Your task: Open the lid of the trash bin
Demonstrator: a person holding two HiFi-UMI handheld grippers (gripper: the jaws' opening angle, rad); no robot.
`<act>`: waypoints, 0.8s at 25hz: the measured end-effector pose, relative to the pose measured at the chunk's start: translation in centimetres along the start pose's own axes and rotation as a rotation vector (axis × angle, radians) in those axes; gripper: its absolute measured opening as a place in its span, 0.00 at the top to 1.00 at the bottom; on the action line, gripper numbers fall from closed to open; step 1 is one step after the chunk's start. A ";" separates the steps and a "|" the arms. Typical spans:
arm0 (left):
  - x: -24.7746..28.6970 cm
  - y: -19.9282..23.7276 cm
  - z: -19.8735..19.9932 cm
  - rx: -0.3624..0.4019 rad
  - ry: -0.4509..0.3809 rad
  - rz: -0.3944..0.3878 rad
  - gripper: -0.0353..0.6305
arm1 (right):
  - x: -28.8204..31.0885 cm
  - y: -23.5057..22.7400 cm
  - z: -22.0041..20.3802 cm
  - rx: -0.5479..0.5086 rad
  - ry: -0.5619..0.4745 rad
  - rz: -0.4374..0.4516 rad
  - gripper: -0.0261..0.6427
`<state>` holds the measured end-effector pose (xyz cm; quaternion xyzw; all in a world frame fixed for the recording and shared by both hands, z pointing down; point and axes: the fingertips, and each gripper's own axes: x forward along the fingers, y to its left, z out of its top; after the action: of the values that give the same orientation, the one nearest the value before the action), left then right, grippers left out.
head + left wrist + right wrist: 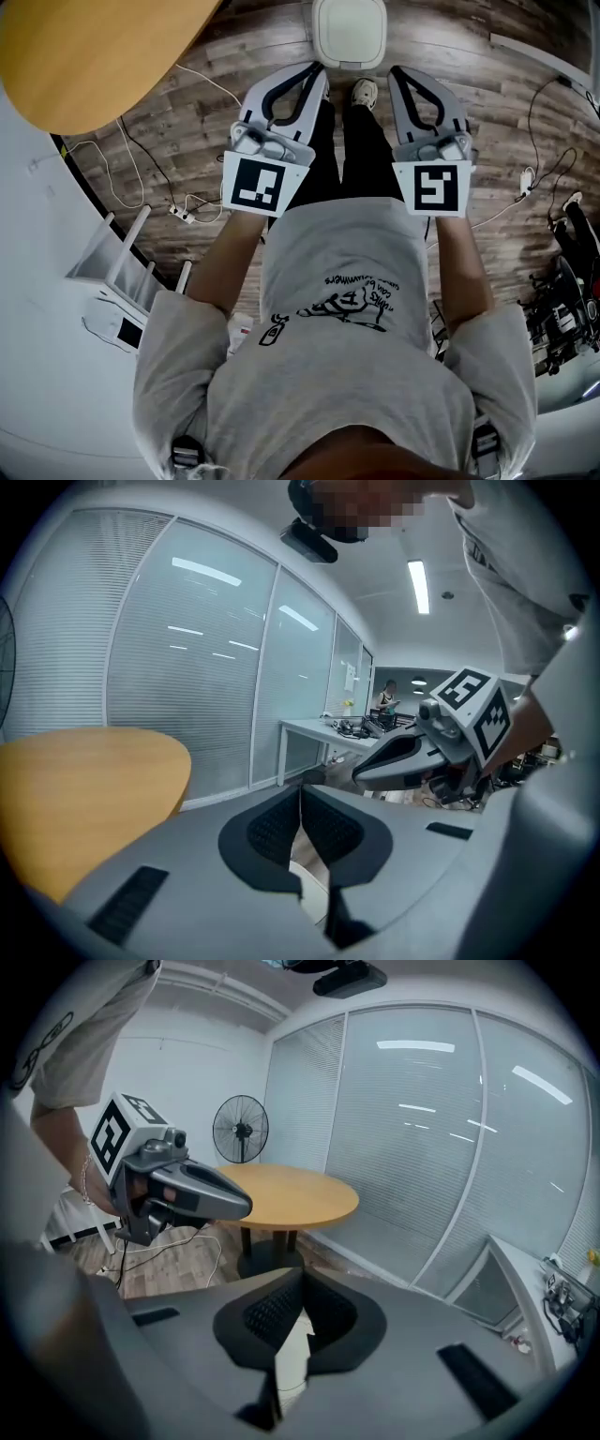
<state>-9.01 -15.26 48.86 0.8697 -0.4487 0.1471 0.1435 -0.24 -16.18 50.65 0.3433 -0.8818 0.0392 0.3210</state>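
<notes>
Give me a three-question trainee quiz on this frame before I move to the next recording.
1. True or false: the trash bin already stands open.
2. The left gripper has its fingers: A) wide apart; B) together, holding nothing; C) clamped on the bin.
3. Fill in: in the head view, the round wooden table lies at the upper ____.
Key: 1 false; 2 B; 3 left.
</notes>
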 end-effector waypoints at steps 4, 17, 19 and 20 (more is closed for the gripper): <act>1.5 -0.1 -4.3 0.010 0.035 -0.018 0.91 | 2.7 2.0 -4.6 -0.027 0.070 0.039 0.93; 6.7 -1.3 -17.7 -0.034 0.142 -0.017 0.91 | 11.1 6.4 -19.0 -0.128 0.236 0.172 0.90; 7.5 -1.6 -19.5 -0.017 0.158 -0.022 0.91 | 12.4 7.1 -21.5 -0.149 0.265 0.190 0.91; 7.8 -1.9 -20.4 -0.008 0.166 -0.025 0.91 | 12.9 7.5 -22.6 -0.162 0.279 0.199 0.91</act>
<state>-5.78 -12.16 70.34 0.8595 -0.4249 0.2150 0.1858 -0.01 -11.41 77.35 0.2188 -0.8586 0.0470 0.4612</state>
